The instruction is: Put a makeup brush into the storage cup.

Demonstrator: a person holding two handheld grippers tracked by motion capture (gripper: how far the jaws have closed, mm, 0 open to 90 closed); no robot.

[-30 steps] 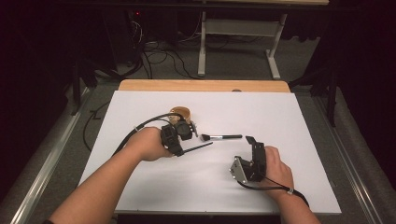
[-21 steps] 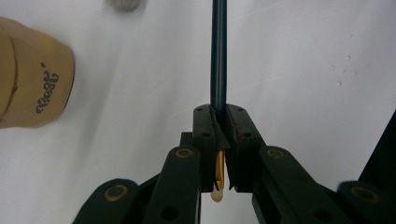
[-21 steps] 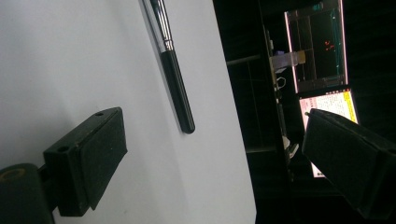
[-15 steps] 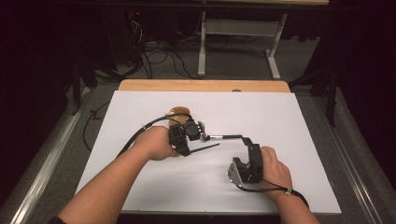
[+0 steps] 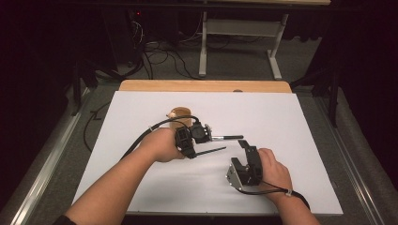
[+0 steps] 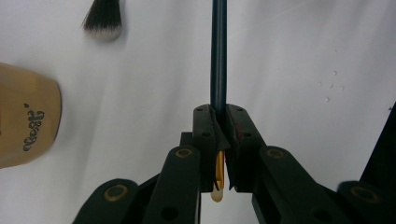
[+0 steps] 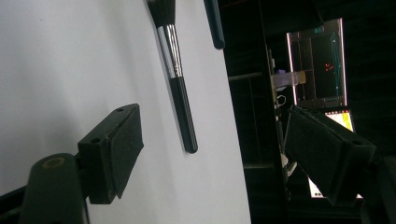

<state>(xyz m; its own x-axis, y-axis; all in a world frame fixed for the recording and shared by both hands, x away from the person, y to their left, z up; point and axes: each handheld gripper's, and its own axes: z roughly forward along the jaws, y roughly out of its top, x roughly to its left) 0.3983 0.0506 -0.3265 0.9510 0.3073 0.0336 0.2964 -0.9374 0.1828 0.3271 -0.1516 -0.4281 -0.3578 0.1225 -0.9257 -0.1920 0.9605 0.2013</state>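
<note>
White table sheet (image 5: 300, 122), dark room behind. Left gripper (image 5: 193, 140) clamped on a thin dark-handled brush (image 6: 218, 56); the handle runs straight out from between the closed pads, lifted off the sheet, its tip toward the right gripper (image 5: 245, 159). Right gripper's jaws stand apart and have just been narrowing, nothing between them. A second makeup brush (image 7: 177, 88) lies on the sheet just beyond them. Tan wooden cup (image 6: 25, 116) near the left gripper.
</note>
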